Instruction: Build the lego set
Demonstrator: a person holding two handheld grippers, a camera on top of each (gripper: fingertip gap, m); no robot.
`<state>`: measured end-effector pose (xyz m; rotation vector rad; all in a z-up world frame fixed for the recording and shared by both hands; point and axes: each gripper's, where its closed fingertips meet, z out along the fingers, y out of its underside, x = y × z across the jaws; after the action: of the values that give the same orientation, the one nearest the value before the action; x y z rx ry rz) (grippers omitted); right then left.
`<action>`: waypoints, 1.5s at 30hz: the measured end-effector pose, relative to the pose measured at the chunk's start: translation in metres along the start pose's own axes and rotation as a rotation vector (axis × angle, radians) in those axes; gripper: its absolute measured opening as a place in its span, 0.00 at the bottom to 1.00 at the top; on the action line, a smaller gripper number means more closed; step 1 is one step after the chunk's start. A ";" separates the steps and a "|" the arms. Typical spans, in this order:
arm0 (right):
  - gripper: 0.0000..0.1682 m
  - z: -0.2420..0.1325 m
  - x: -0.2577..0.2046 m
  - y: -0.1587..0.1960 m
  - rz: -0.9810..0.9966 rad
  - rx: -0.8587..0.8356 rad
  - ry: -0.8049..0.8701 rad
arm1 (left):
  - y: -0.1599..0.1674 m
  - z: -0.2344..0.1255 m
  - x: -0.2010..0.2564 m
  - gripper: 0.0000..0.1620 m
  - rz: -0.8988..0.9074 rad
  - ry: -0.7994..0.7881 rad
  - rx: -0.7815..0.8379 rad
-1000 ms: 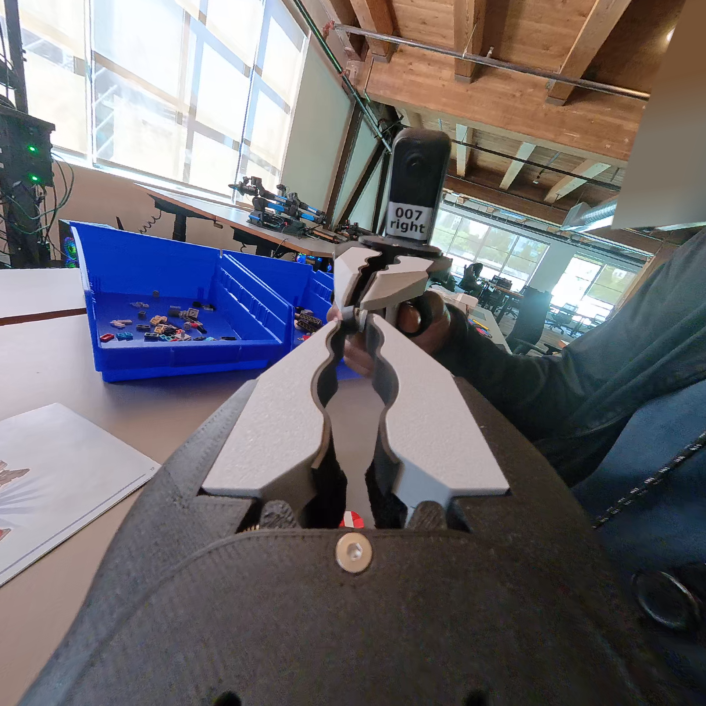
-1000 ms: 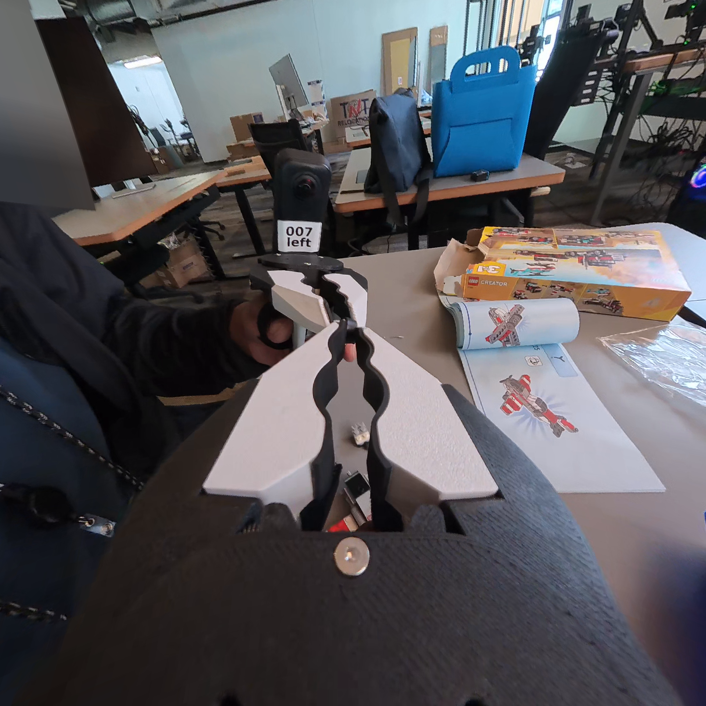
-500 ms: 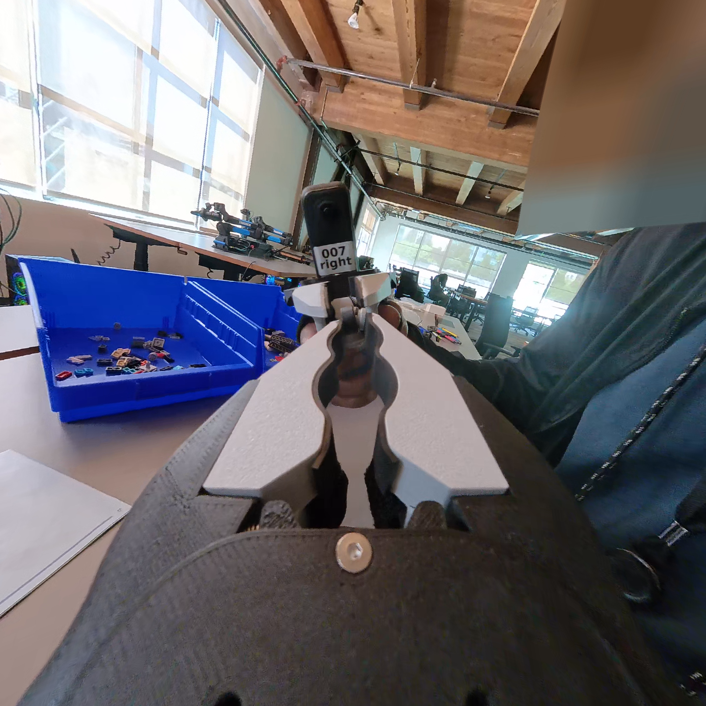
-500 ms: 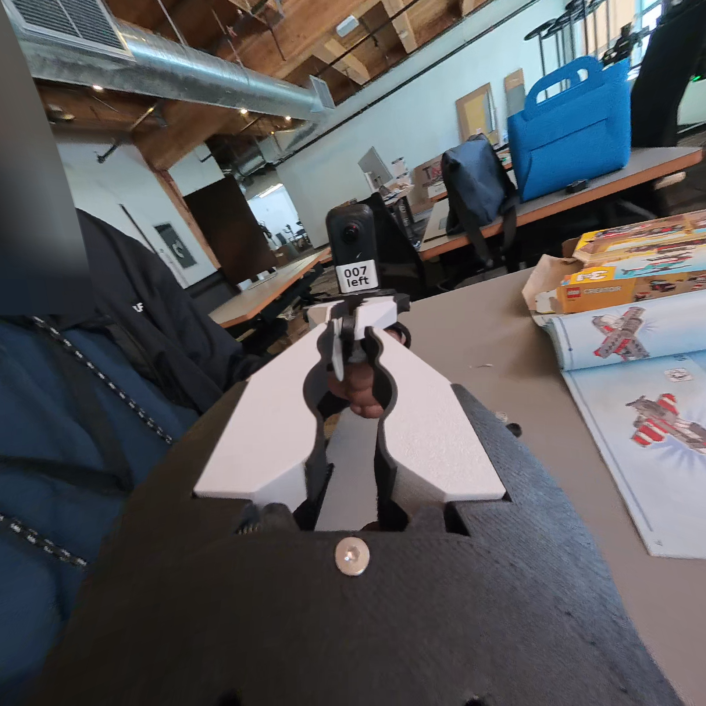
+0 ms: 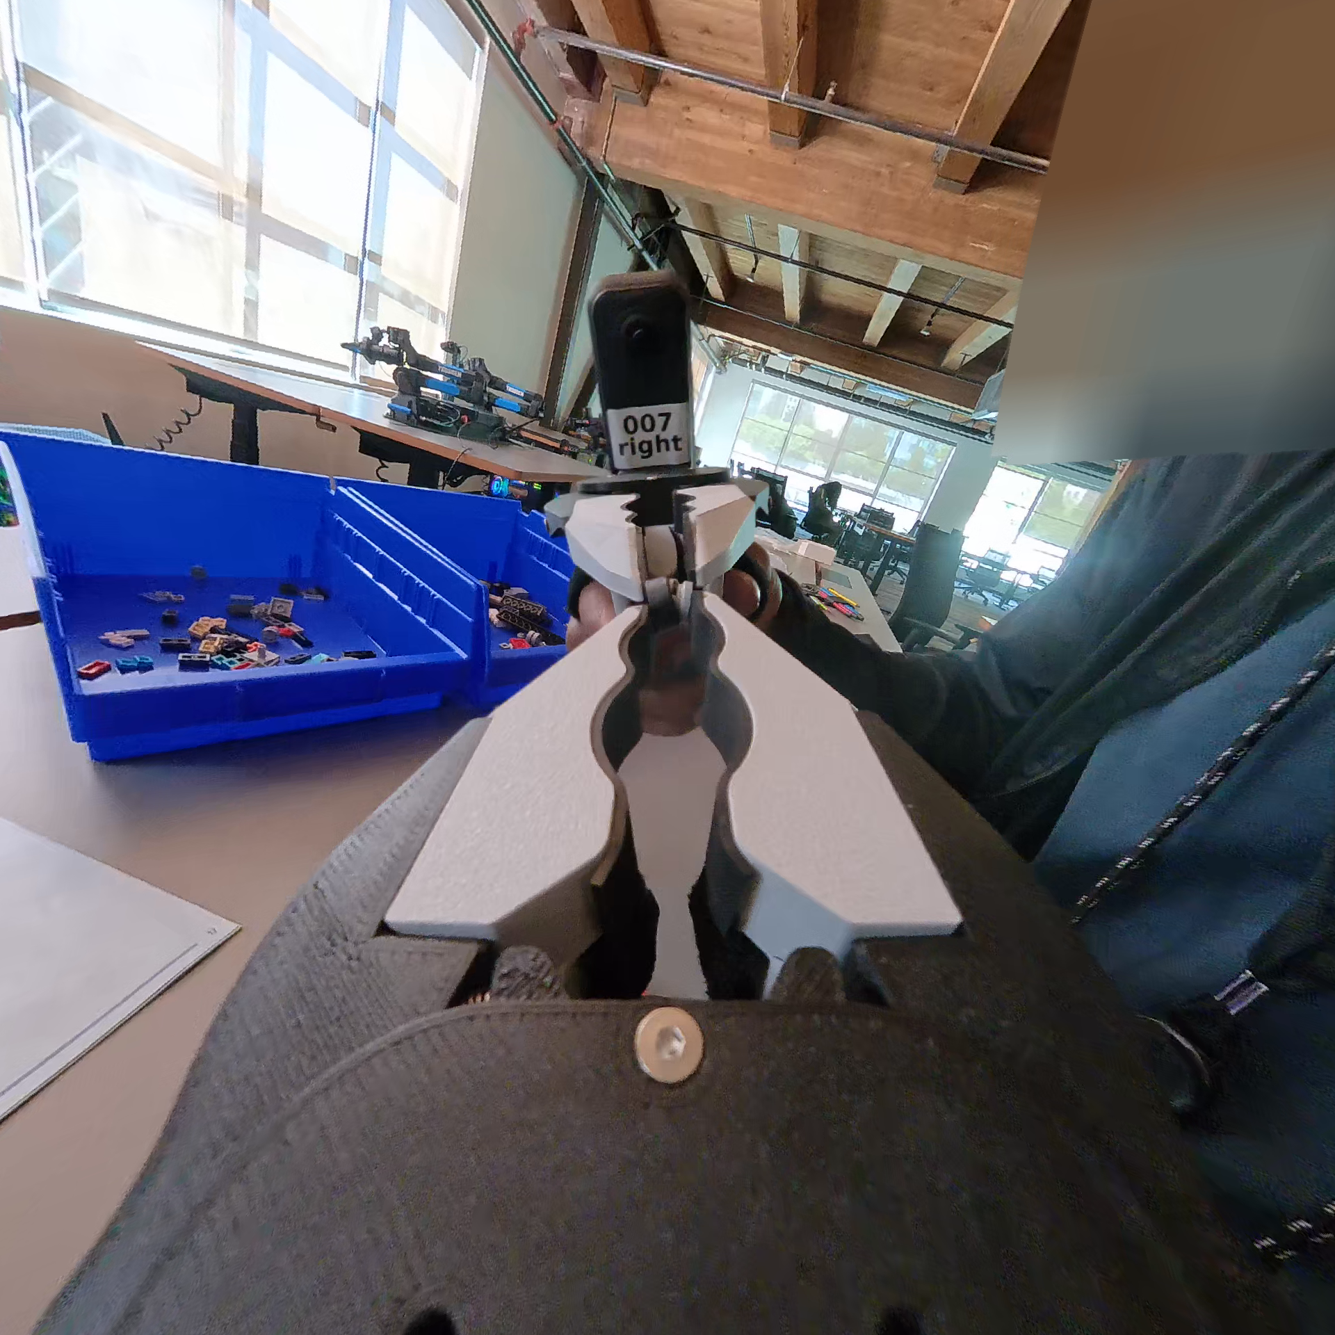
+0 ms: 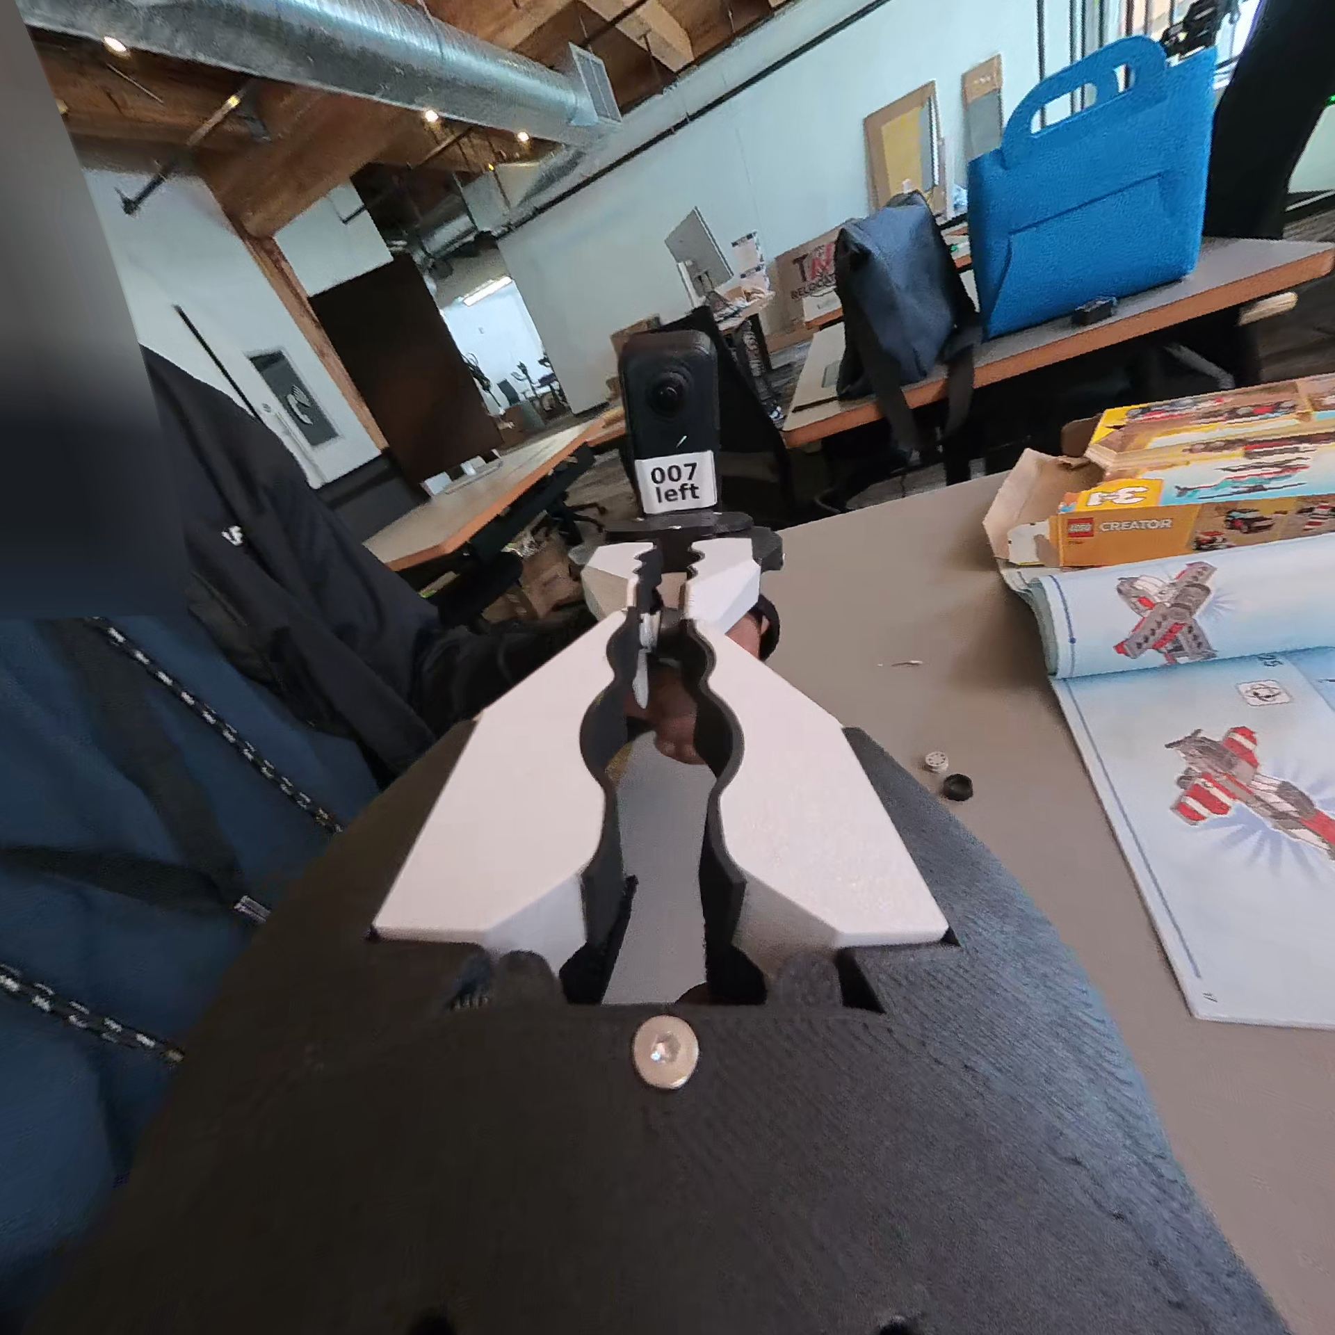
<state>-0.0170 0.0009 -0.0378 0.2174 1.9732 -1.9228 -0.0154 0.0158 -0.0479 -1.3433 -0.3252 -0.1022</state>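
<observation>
My two grippers face each other with their tips touching, held above the table. In the left wrist view my left gripper is shut on a small dark round lego piece. My right gripper comes at it from the far side. In the right wrist view my right gripper is shut on a thin light grey lego piece, pressed against the dark piece in the left gripper. How the two pieces join is hidden by the fingers.
A blue bin with several loose lego pieces stands on the left. An open instruction booklet and the lego box lie on the right. Two small round pieces lie on the table. The person's dark jacket is close by. The tips of both grippers are at nearly the same place.
Both grippers have risen from the table and tilted upward, tips staying together. The loose pieces seen under the right gripper a second ago are out of sight.
</observation>
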 end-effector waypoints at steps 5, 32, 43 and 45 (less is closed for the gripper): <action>0.06 0.002 0.005 0.001 -0.062 -0.028 0.066 | 0.001 -0.002 -0.004 0.06 -0.040 -0.010 -0.015; 0.05 0.004 0.002 -0.007 -0.379 -0.025 0.181 | -0.002 -0.004 -0.004 0.05 -0.055 -0.013 -0.008; 0.12 0.007 -0.008 0.001 -0.042 0.019 -0.040 | -0.004 -0.003 0.009 0.05 -0.023 0.052 0.002; 0.12 0.007 -0.008 0.002 -0.035 0.015 -0.039 | -0.003 -0.003 0.008 0.05 -0.029 0.051 -0.004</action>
<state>-0.0081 -0.0051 -0.0365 0.1490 1.9502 -1.9486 -0.0076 0.0133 -0.0431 -1.3382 -0.3016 -0.1613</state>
